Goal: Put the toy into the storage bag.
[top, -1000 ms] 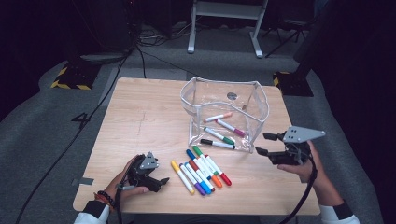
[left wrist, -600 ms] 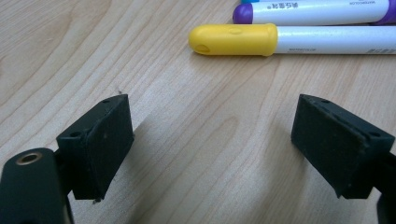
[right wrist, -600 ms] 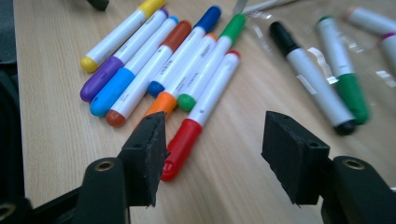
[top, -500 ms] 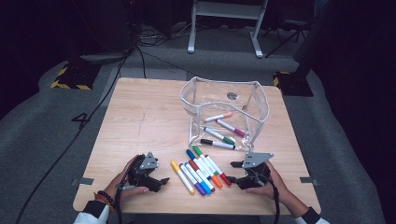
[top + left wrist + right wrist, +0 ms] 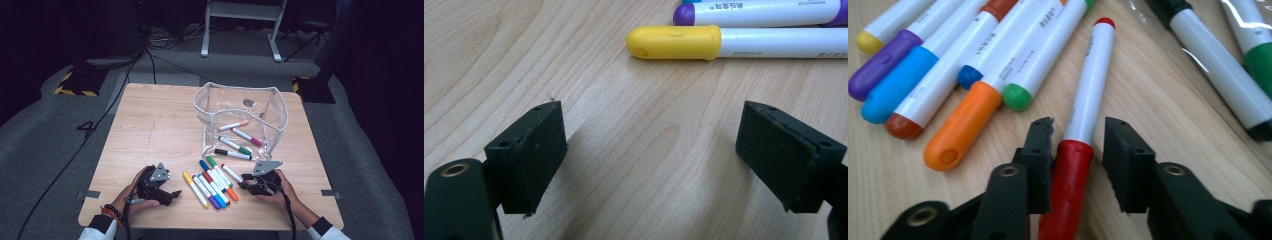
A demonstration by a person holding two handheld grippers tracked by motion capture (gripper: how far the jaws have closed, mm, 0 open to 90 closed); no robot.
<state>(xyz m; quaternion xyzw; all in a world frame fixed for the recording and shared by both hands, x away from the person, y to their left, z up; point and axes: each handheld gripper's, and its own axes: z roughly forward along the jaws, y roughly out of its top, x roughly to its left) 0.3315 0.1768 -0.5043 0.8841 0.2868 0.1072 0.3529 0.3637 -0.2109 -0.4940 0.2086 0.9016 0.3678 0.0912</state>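
Several coloured markers [image 5: 212, 182] lie side by side on the wooden table [image 5: 150, 125] near its front edge. At the right end of that group is a red-capped marker [image 5: 231, 172]. My right gripper [image 5: 245, 183] is low over it. In the right gripper view its jaws straddle the red marker [image 5: 1083, 115] at the cap, one pad touching and a small gap at the other, so my right gripper [image 5: 1079, 127] is open. My left gripper [image 5: 175, 194] rests open on the table, left of the yellow marker [image 5: 674, 42], with nothing between its jaws [image 5: 651, 140].
A clear plastic pouch [image 5: 240, 120] stands open behind the loose markers and holds several markers [image 5: 235, 145]. An orange marker [image 5: 963, 125] and a green one [image 5: 1048, 60] lie just left of the red one. Bare wood spreads over the table's left half.
My right gripper has come from the table's right side, leftward and down to the red marker. The left gripper has stayed put.
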